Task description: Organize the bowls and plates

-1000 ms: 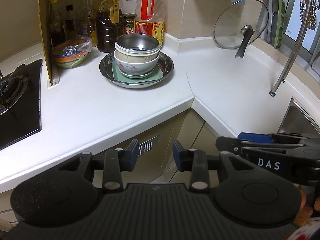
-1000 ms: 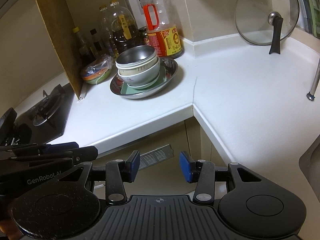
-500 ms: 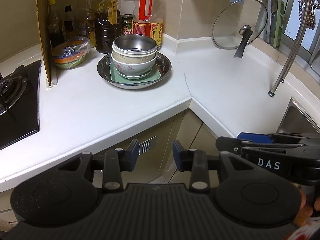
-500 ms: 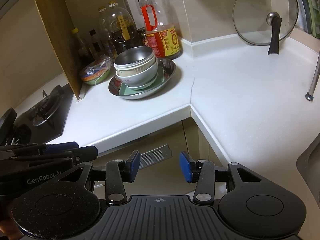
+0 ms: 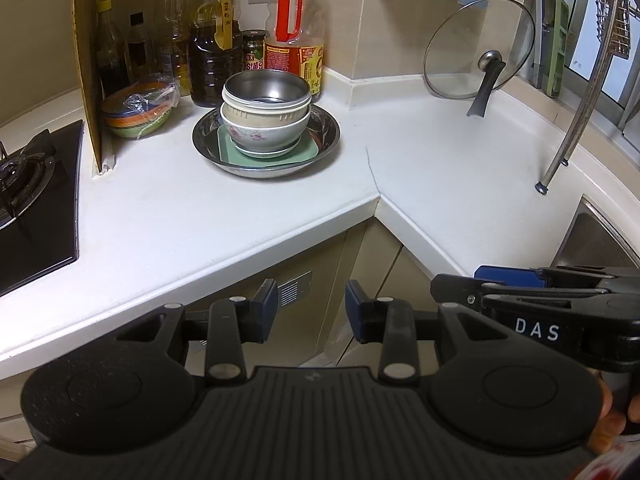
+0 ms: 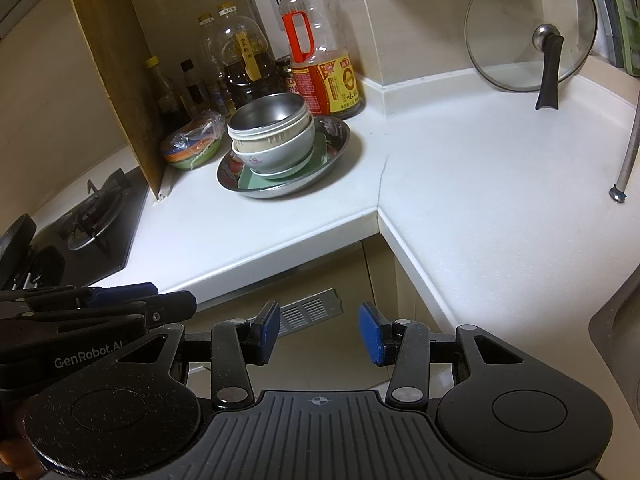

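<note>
Dishes are sitting stacked near the worktop's [image 5: 248, 216] back edge: a steel bowl [image 5: 267, 89] nesting in a floral bowl [image 5: 264, 134], resting on a green square plate [image 5: 308, 152] inside a steel basin [image 5: 326, 136]. Left gripper [image 5: 310, 308] and right gripper [image 6: 318, 332] are hovering off the front edge, jaws apart, gripping nothing.

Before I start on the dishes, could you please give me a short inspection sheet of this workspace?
Surface: white corner countertop, mostly bare.
Job's things: steel bowl atop two ceramic bowls, on a green square plate, in a steel basin.
Clutter: wrapped colourful bowls, oil bottles, glass lid.
Grippers: left gripper and right gripper open, empty, short of the counter.
Cables: nothing seen.
Surroundings: gas hob, sink.
</note>
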